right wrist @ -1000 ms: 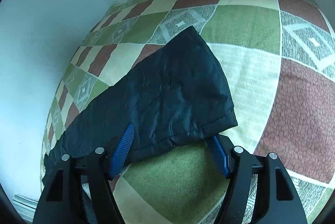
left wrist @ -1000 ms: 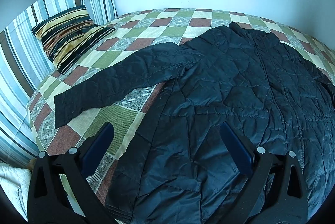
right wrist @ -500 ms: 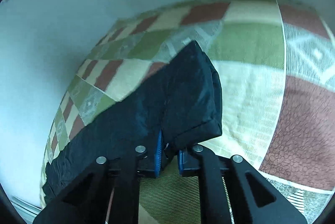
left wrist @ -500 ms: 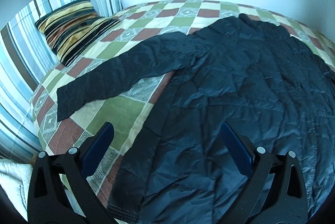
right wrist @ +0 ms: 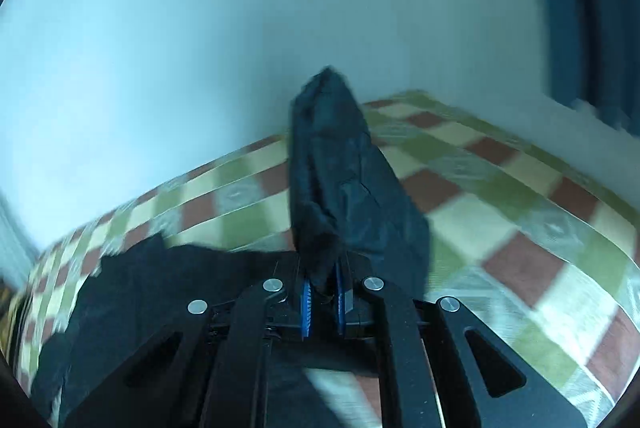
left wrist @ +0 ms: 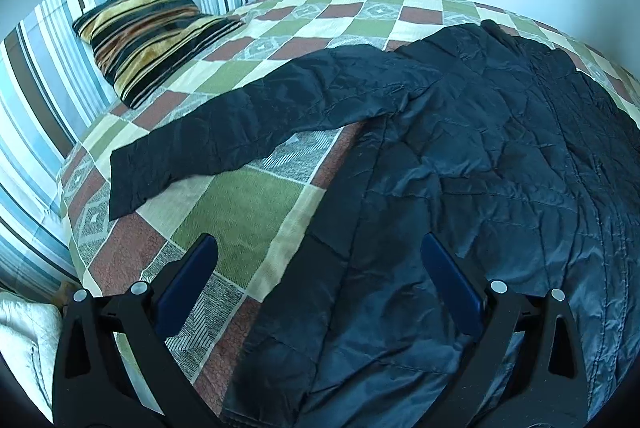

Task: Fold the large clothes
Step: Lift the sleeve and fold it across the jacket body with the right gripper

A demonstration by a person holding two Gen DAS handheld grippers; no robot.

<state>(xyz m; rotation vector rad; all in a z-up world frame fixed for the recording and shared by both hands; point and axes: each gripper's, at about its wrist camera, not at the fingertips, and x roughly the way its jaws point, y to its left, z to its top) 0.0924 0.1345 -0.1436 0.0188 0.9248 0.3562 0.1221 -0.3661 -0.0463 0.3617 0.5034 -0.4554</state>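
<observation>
Spread flat over the right half of the checked green, brown and cream bedspread (left wrist: 240, 203) – a black quilted jacket (left wrist: 480, 155). Stretched out to its left, one sleeve (left wrist: 256, 131). Farther left, at the bed's head, a striped gold and black cushion (left wrist: 148, 31) – leaning on striped blue and brown pillows (left wrist: 44, 67).

The left black two-finger gripper with blue pads (left wrist: 318, 278) hangs with its jaws spread wide, both fingers angled outward and nothing between them. The right black two-finger gripper with blue ribbed pads (right wrist: 323, 302) has its jaws drawn close together, pinching a fold of dark quilted fabric (right wrist: 344, 187) that rises from between the pads.
</observation>
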